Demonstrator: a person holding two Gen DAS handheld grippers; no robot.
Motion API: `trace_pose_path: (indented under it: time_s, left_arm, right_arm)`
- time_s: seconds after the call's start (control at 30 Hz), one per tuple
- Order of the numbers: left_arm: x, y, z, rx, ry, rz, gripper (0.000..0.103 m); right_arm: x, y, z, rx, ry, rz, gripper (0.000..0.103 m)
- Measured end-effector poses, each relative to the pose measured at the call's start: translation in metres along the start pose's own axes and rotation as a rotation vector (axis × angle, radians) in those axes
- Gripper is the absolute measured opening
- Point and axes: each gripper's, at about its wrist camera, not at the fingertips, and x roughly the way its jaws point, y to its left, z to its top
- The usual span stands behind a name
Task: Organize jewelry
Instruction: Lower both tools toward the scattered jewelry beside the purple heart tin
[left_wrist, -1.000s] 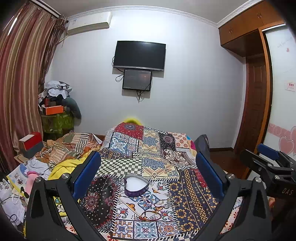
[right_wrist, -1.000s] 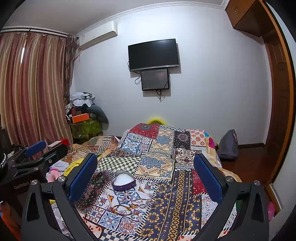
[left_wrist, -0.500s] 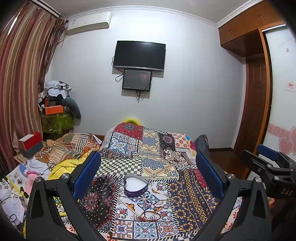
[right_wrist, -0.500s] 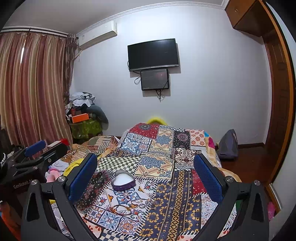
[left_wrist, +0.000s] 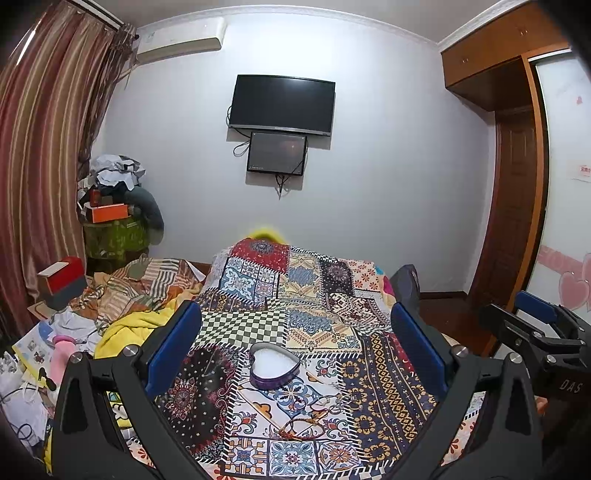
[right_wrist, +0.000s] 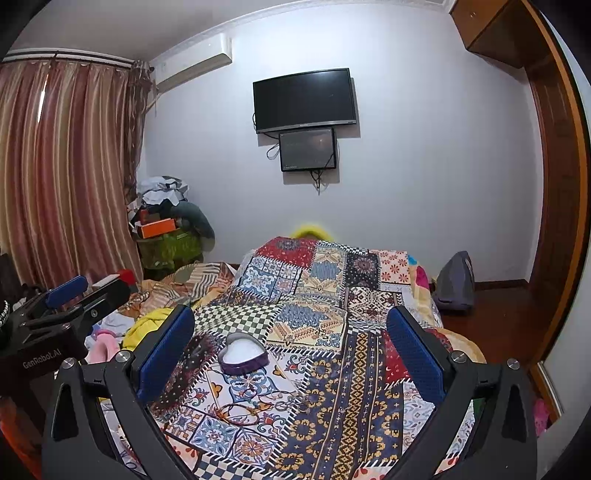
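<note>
A purple heart-shaped box (left_wrist: 274, 369) with a white lining lies open on the patchwork bedspread (left_wrist: 325, 317); the right wrist view shows the box (right_wrist: 243, 353) too. A red string bracelet (left_wrist: 301, 428) and thin chains (left_wrist: 332, 402) lie just in front of it, and the bracelet (right_wrist: 240, 412) shows between my right fingers. My left gripper (left_wrist: 295, 343) hovers open above the bed, nothing between its blue pads. My right gripper (right_wrist: 291, 343) is open and empty as well. Each gripper appears at the edge of the other's view.
A pile of clothes, a yellow towel (left_wrist: 133, 325) and papers lie left of the bed. A red box (left_wrist: 61, 280) and a stacked corner (left_wrist: 114, 218) stand by the curtain. A grey bag (right_wrist: 456, 282) sits on the floor at right, near a wooden door (left_wrist: 513, 206).
Both grippers have stayed nearly still; the view has shifted very slightly. Nothing was taken hold of or let go.
</note>
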Motion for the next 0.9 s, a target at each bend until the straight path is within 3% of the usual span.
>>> trace_pose_path:
  time_s: [0.43,0.73,0.9]
  left_arm:
    - [0.055,0.016,-0.022,-0.019,0.124,0.039,0.103]
    - [0.112,0.037,-0.064,-0.04,0.296,0.076,0.103]
    - [0.141,0.052,-0.094,-0.066,0.417,0.093,0.103]
  right_arm:
    - [0.045,-0.017,-0.023,0.002,0.124,-0.039,0.103]
    - [0.093,-0.041,-0.057,0.007,0.279,-0.118,0.103]
    - [0.111,-0.052,-0.075,0.012,0.37,-0.106,0.103]
